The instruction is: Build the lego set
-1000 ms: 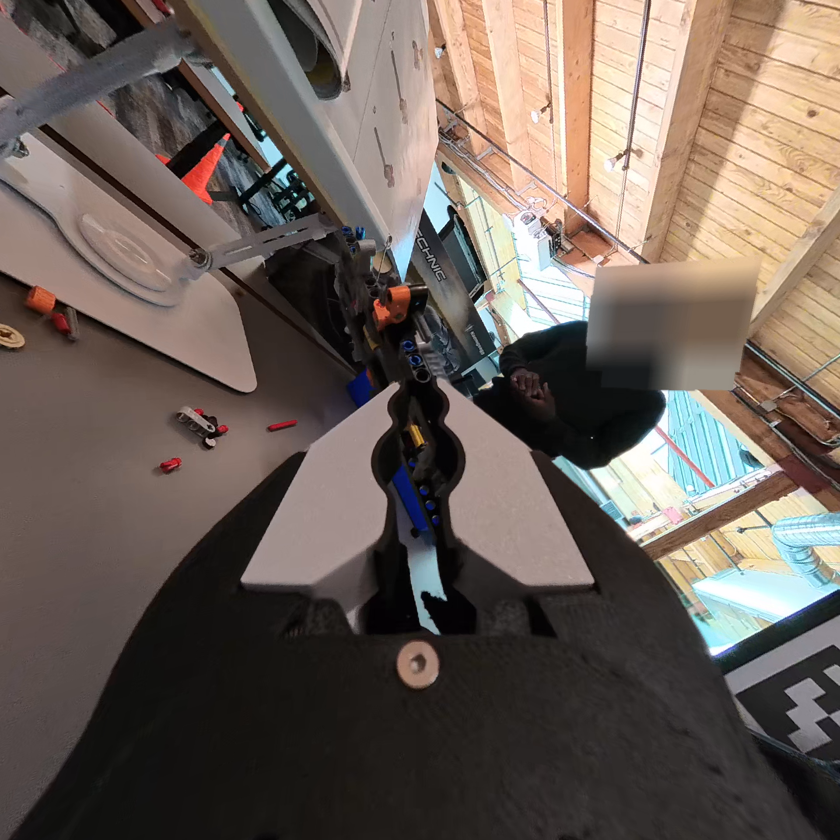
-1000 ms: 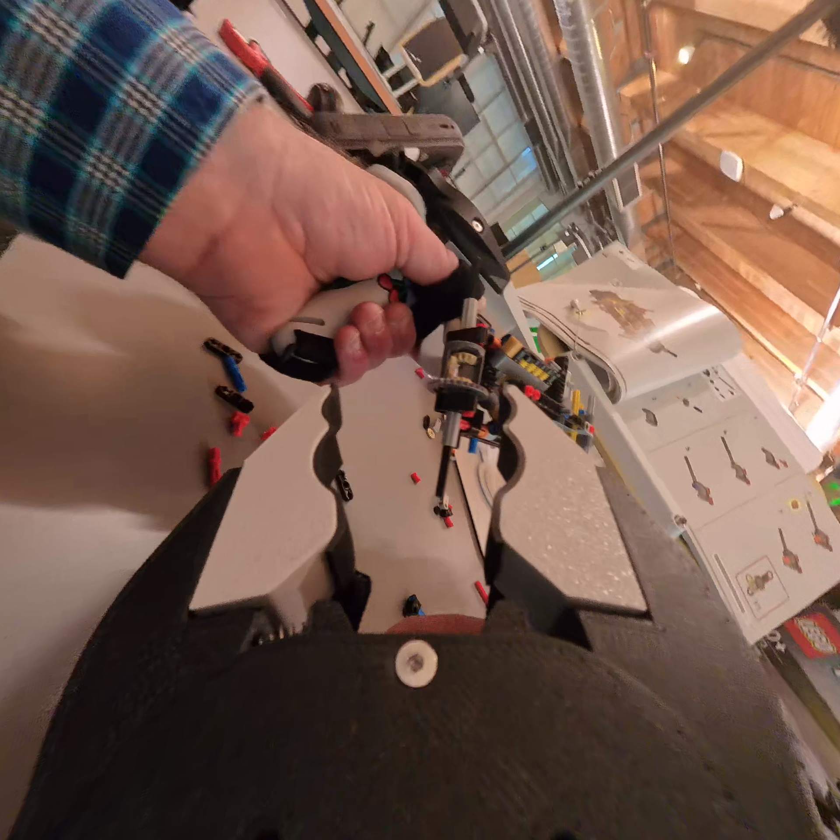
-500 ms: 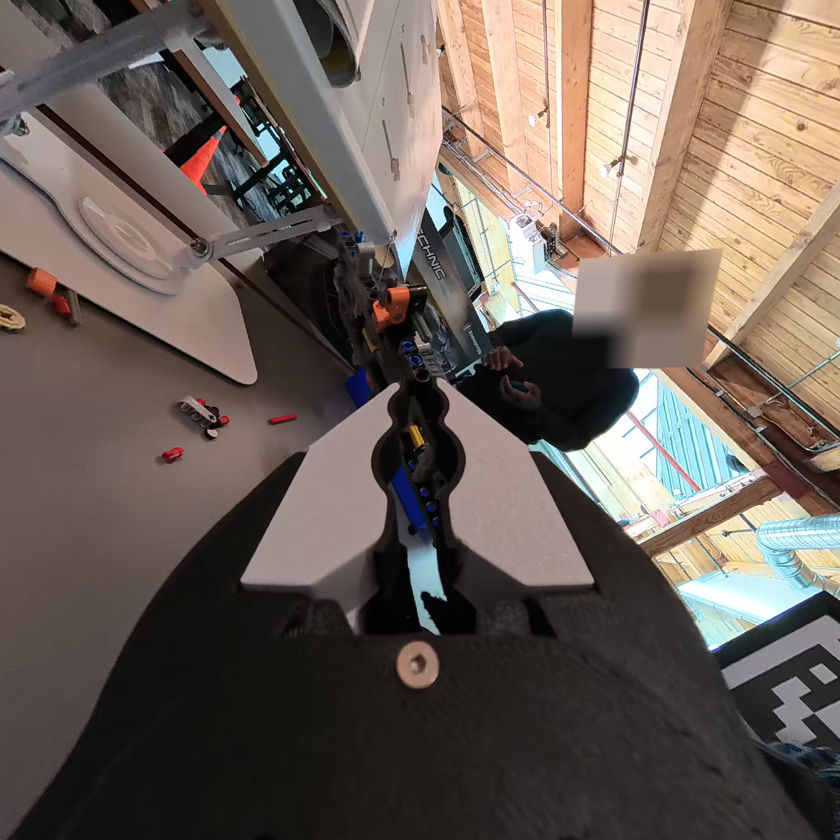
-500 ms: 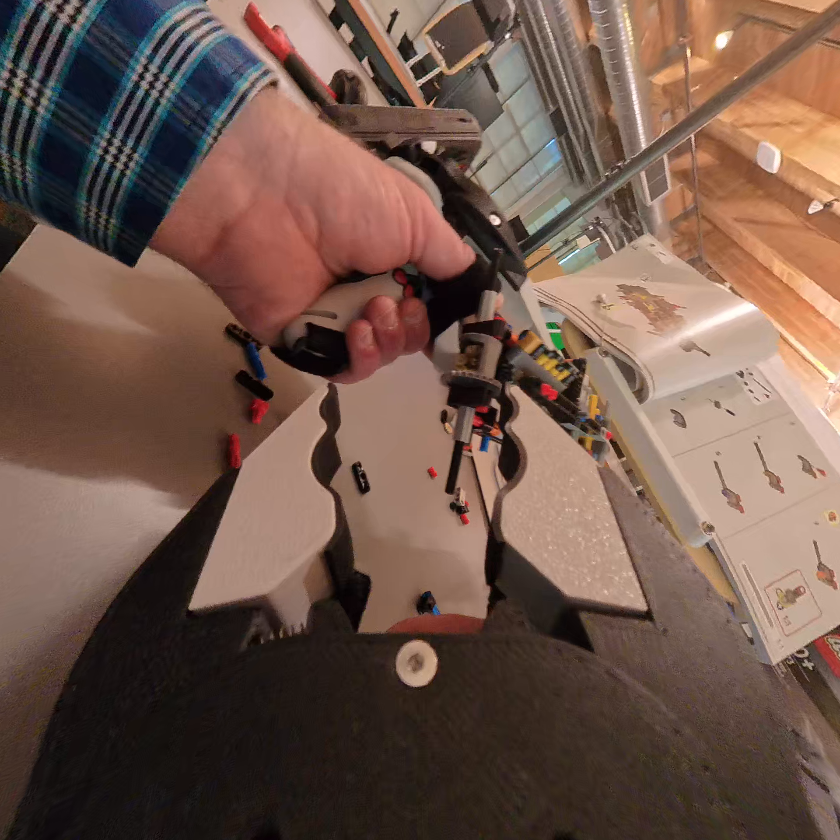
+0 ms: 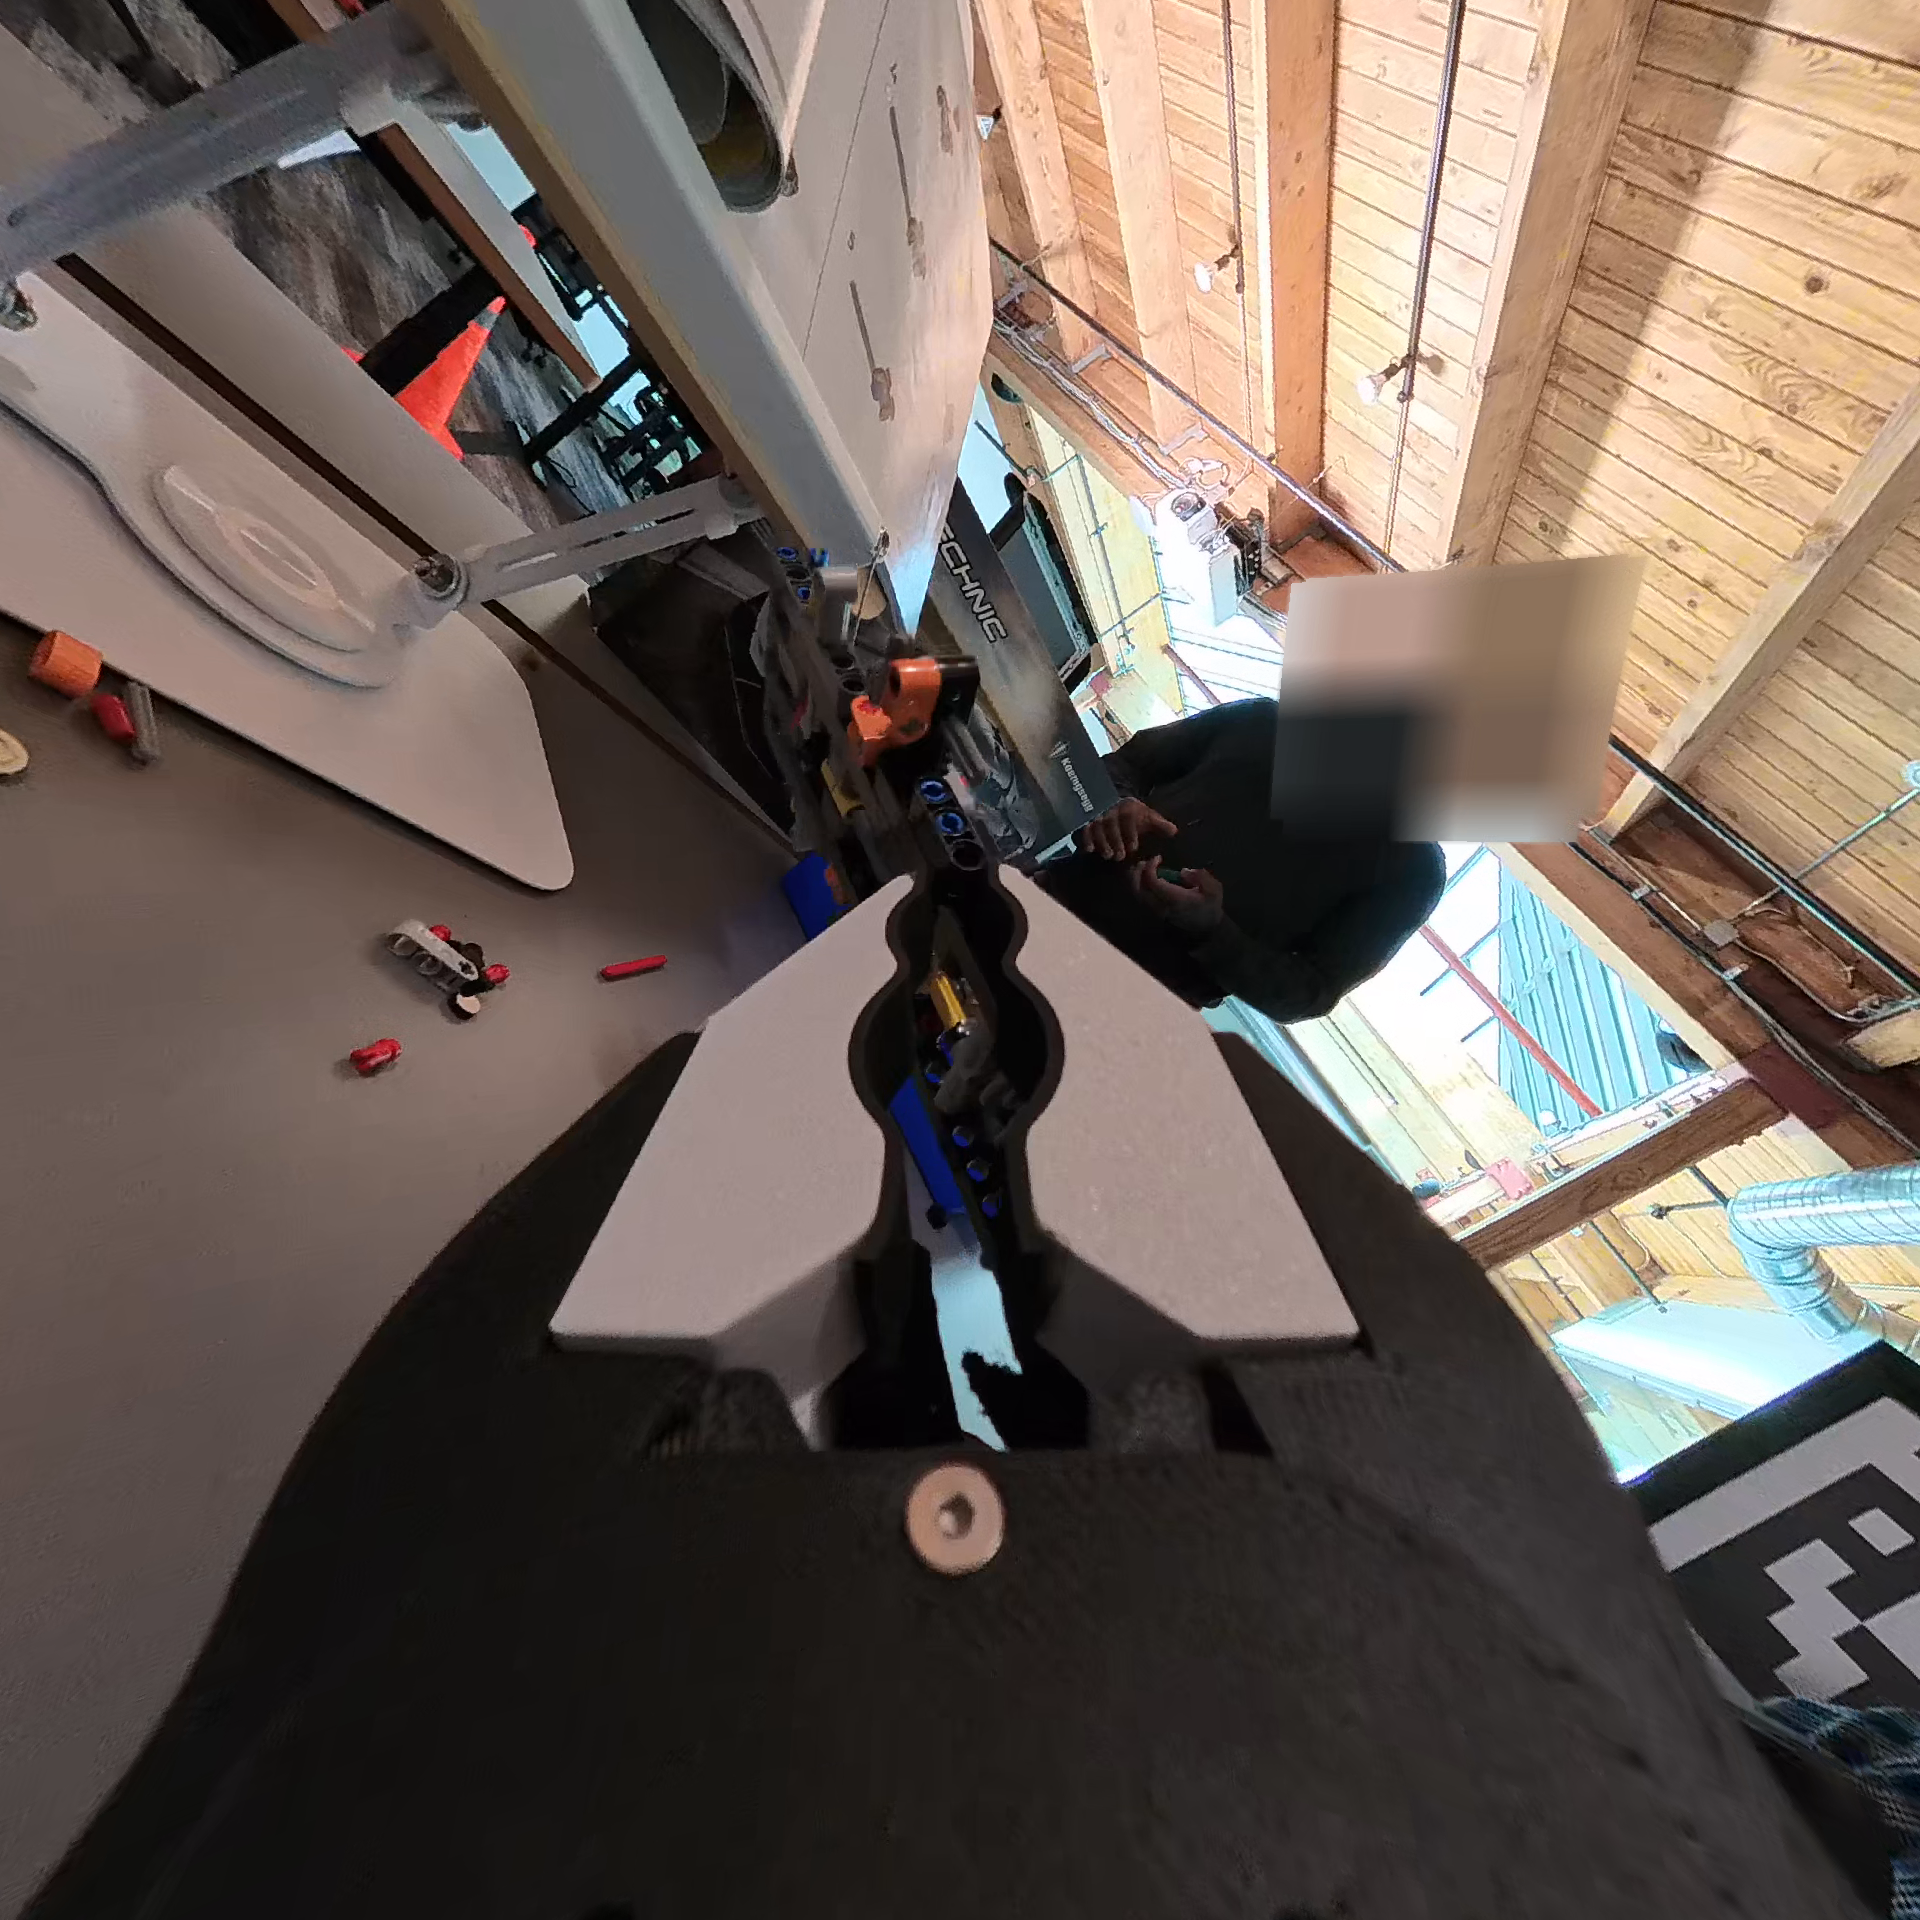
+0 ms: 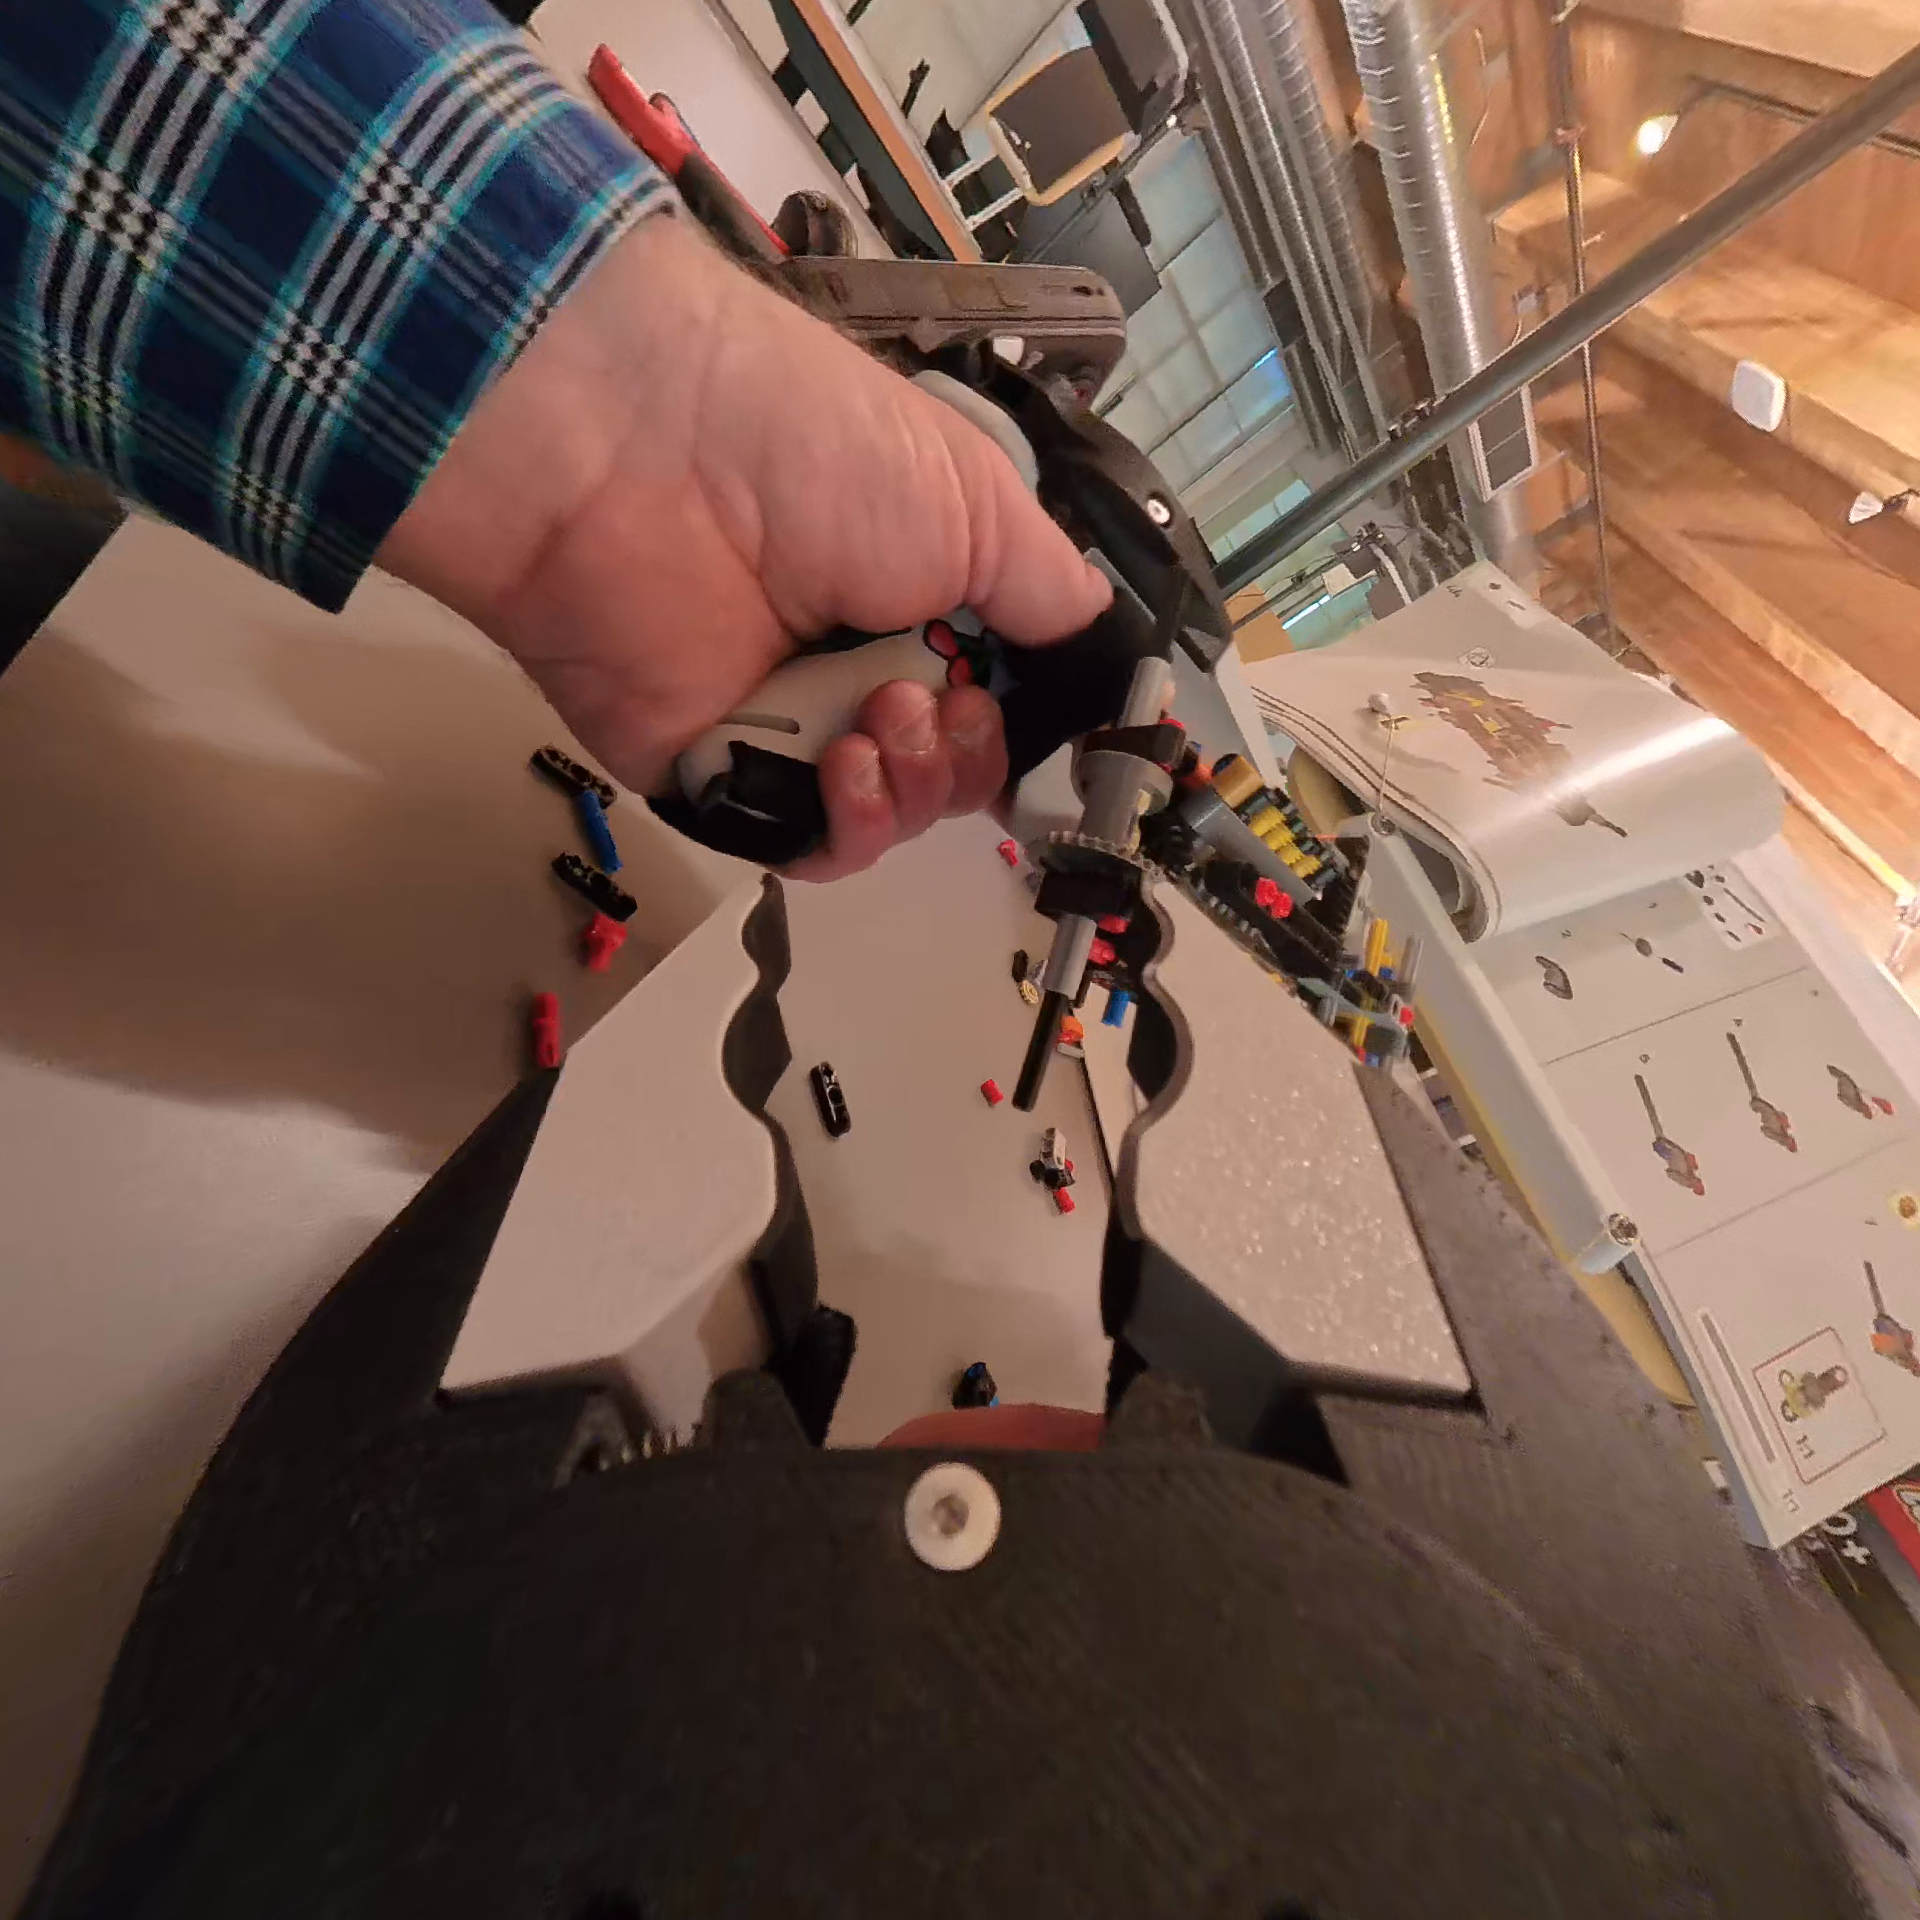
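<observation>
left claw (image 5: 954, 894) pinches knobbly lego assembly (image 5: 894, 748); right claw (image 6: 956, 914) gapes.

We see pale grey fingers (image 5: 758, 1164) on our black left gripper (image 5: 954, 883), around a black lego assembly (image 5: 899, 790) with orange, yellow and blue bits. Ahead of our right gripper (image 6: 956, 904), a blue plaid sleeve (image 6: 239, 239); red, blue and black loose pieces (image 6: 592, 883) dot the beige table (image 6: 208, 1039).

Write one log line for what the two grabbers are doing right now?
left gripper: shut on lego assembly, held off the table | right gripper: open, empty, facing the assembly | loose pieces on table
</observation>
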Action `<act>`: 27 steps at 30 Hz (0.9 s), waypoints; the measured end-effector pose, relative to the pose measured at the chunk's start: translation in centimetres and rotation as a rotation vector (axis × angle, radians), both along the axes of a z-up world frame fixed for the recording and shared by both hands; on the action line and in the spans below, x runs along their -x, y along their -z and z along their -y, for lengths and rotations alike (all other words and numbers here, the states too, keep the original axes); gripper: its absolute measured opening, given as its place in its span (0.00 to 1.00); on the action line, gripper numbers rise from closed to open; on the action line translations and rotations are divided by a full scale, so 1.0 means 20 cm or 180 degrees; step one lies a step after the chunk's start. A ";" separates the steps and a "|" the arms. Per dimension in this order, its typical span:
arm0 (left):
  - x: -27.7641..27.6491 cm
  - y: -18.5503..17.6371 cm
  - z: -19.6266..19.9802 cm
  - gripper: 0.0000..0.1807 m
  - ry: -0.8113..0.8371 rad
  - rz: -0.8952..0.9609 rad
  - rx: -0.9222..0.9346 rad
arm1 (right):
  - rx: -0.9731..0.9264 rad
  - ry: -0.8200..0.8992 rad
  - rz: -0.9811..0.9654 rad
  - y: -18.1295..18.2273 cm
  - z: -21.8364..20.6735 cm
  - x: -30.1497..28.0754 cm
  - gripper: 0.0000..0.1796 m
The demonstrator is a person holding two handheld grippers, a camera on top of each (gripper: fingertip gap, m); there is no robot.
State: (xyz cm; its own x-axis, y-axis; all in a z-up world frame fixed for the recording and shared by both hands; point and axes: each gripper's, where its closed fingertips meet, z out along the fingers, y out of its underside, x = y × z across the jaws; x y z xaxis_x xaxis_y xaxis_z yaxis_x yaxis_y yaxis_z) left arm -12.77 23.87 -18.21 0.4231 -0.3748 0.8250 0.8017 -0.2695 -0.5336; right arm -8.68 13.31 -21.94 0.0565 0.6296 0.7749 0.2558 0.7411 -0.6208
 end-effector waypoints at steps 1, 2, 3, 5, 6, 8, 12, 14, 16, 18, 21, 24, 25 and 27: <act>0.00 0.00 0.00 0.03 0.0004 -0.0004 0.0003 | -0.0002 -0.0005 0.0009 0.00 0.00 0.00 0.35; 0.00 0.01 -0.01 0.03 0.0008 0.0011 0.0004 | 0.0013 -0.0029 -0.0005 0.00 0.01 0.00 0.34; 0.00 0.01 -0.01 0.03 0.0000 0.0031 -0.0001 | 0.0018 -0.0057 -0.0046 -0.01 0.02 -0.01 0.29; -0.01 -0.01 -0.02 0.03 0.0006 0.0050 -0.0048 | 0.0021 -0.0029 -0.0108 -0.03 0.02 -0.01 0.30; -0.01 -0.01 -0.02 0.03 0.0010 0.0035 -0.0062 | 0.0050 -0.0005 -0.0121 -0.03 0.01 -0.01 0.32; -0.01 -0.02 -0.02 0.03 0.0016 0.0040 -0.0075 | 0.0095 0.0025 -0.0133 -0.03 -0.01 -0.02 0.34; -0.01 -0.01 -0.03 0.03 0.0003 0.0035 -0.0060 | 0.0048 -0.0009 -0.0004 0.01 -0.01 -0.02 0.28; -0.01 -0.03 -0.03 0.03 0.0018 0.0059 -0.0099 | 0.0059 0.0002 -0.0049 0.00 -0.01 -0.02 0.30; -0.01 -0.03 -0.03 0.03 0.0008 0.0037 -0.0103 | 0.0089 0.0023 -0.0132 -0.03 -0.01 -0.03 0.34; -0.02 -0.04 -0.02 0.03 0.0015 0.0039 -0.0116 | 0.0099 0.0049 -0.0169 -0.04 -0.02 -0.04 0.37; -0.02 -0.03 -0.01 0.03 0.0012 0.0033 -0.0109 | 0.0077 0.0056 -0.0070 0.00 -0.02 -0.03 0.35; -0.02 -0.02 0.00 0.03 0.0013 0.0031 -0.0087 | 0.0091 -0.0006 -0.0039 0.01 -0.01 -0.04 0.34; -0.02 -0.02 0.01 0.03 0.0016 0.0027 -0.0087 | 0.0092 -0.0019 -0.0040 0.01 0.00 -0.04 0.34; -0.02 -0.01 0.01 0.03 0.0015 0.0005 -0.0084 | 0.0087 -0.0034 -0.0037 0.01 0.00 -0.04 0.32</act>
